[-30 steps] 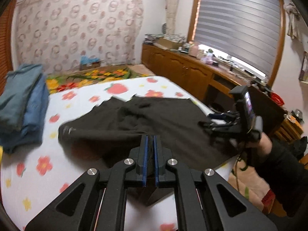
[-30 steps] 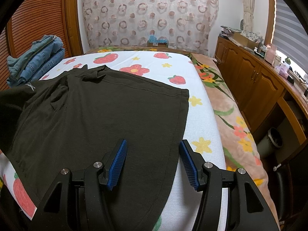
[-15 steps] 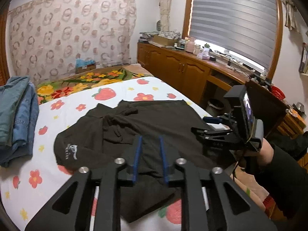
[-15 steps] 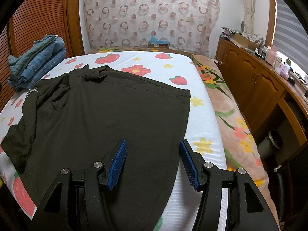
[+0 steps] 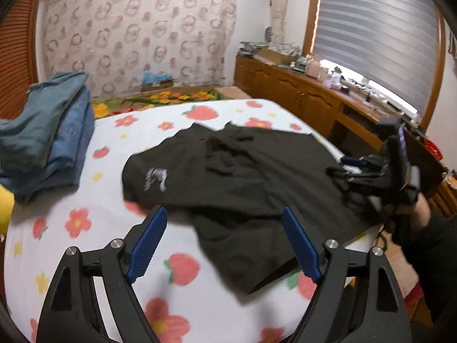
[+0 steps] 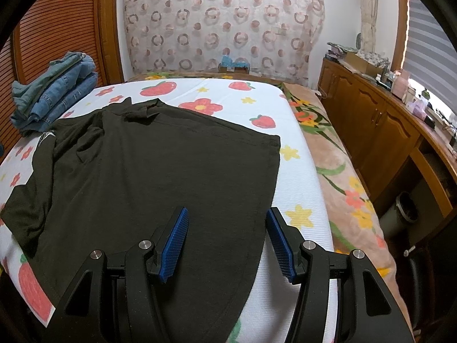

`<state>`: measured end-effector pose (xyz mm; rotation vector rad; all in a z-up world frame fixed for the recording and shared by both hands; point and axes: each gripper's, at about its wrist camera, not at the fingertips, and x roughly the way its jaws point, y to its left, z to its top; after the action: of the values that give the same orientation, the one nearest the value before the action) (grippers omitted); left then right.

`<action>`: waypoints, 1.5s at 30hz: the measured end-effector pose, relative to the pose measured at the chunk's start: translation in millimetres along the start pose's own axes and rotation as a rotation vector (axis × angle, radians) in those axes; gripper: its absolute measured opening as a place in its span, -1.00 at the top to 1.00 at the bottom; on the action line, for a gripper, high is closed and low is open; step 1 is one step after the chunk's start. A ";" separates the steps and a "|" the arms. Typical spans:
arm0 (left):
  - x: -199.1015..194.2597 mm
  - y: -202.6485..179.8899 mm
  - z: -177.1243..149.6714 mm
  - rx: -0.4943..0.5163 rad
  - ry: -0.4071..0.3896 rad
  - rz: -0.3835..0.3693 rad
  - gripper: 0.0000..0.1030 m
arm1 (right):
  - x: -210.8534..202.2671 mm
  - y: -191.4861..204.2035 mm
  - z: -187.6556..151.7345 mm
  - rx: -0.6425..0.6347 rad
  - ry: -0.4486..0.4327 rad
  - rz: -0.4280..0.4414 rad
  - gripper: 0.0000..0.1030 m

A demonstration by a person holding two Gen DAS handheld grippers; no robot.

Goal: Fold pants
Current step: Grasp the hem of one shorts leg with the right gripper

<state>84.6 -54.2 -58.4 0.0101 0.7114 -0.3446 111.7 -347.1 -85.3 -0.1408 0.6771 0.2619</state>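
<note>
Two grippers are above a bed (image 6: 294, 171) that has a white cover with printed strawberries and flowers. On this cover lie the black pants (image 5: 242, 177), spread mostly flat, with some wrinkles near the far edge and a small pale logo (image 5: 155, 178) on the part at the left of the left wrist view. One corner of the cloth lies folded over near the front edge of the bed, between the left gripper's fingers as the camera sees it, but the pads do not touch it. The left gripper (image 5: 225, 243) has its blue-padded fingers (image 5: 147, 245) far apart, and they are opening at this moment; nothing is pressed between them. The right gripper (image 6: 227, 240) is over the near hem of the pants, its fingers (image 6: 175, 240) about half apart, with the dark cloth under the gap and the right edge of the cloth near the right pad; whether the pads touch the cloth I cannot tell, but they do not pinch it. In the left wrist view this same gripper shows at the right edge of the bed, with a person's hand (image 5: 420, 208) and a dark sleeve behind it. Far on the left side of the bed there is a pile of folded jeans (image 6: 54, 97). Along the right wall stands a wooden cabinet (image 6: 371, 131) under a window with blinds (image 5: 380, 37).
</note>
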 end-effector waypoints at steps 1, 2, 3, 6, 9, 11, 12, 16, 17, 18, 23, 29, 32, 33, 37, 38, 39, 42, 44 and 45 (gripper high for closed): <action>1.4 1.5 -3.9 -0.004 0.009 0.002 -0.62 | -1.3 0.8 0.0 -0.001 -0.004 -0.007 -0.14; 2.3 3.1 -7.6 -0.008 0.015 0.003 -0.62 | -2.5 1.8 0.2 -0.001 -0.002 -0.013 -0.14; 4.3 4.7 -11.2 -0.010 0.023 0.005 -0.62 | -4.0 2.8 0.2 0.000 0.000 -0.008 -0.14; 10.0 7.6 -22.4 -0.007 0.048 0.022 -0.62 | -15.4 10.0 -1.3 0.007 -0.021 0.018 -0.14; 11.5 12.6 -30.6 -0.016 0.062 0.031 -0.62 | -31.4 28.4 -2.7 -0.016 -0.048 0.063 -0.14; 12.7 13.6 -34.8 -0.023 0.068 0.029 -0.62 | -41.3 40.6 -4.0 -0.031 -0.060 0.108 -0.14; 13.0 14.8 -36.2 -0.025 0.071 0.030 -0.62 | -45.1 48.2 -4.4 -0.040 -0.064 0.131 -0.14; 15.7 15.0 -43.4 -0.025 0.092 0.036 -0.62 | -56.5 80.0 -7.2 -0.082 -0.080 0.209 -0.14; 16.5 15.3 -44.6 -0.025 0.097 0.037 -0.62 | -57.4 86.9 -8.4 -0.090 -0.078 0.230 -0.10; 17.3 15.3 -46.5 -0.026 0.102 0.039 -0.62 | -57.6 92.1 -9.6 -0.097 -0.076 0.244 -0.05; 16.8 16.7 -52.4 -0.033 0.097 0.032 -0.62 | -49.8 108.5 -17.4 -0.115 -0.044 0.305 0.27; 15.3 16.4 -53.1 -0.029 0.082 0.030 -0.62 | -37.8 114.6 -15.6 -0.131 -0.010 0.347 0.43; 14.9 17.1 -53.7 -0.031 0.074 0.028 -0.62 | -30.6 118.7 -11.3 -0.128 0.010 0.365 0.52; 14.6 16.9 -54.0 -0.031 0.073 0.029 -0.62 | -29.8 120.7 -11.2 -0.127 0.015 0.370 0.53; 14.2 16.6 -53.9 -0.034 0.071 0.030 -0.62 | -20.1 129.3 -9.4 -0.126 0.034 0.376 0.61; 14.3 16.9 -53.9 -0.035 0.070 0.029 -0.62 | -18.8 130.3 -9.3 -0.126 0.037 0.376 0.71; 13.5 17.1 -53.9 -0.040 0.069 0.028 -0.62 | -19.4 130.0 -8.7 -0.122 0.031 0.373 0.78; 7.8 18.7 -54.6 -0.069 0.043 -0.001 -0.62 | -24.5 126.4 -7.4 -0.096 -0.001 0.384 0.88; 5.7 18.3 -53.2 -0.073 0.034 0.001 -0.62 | -27.4 124.0 -7.7 -0.087 -0.018 0.377 0.91; 4.7 17.8 -52.5 -0.070 0.031 0.005 -0.62 | -28.3 122.9 -8.1 -0.082 -0.025 0.370 0.91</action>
<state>60.0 -32.2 -103.2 -0.0487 0.7539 -0.3151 50.7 -236.6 -78.9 -0.0894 0.6655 0.6464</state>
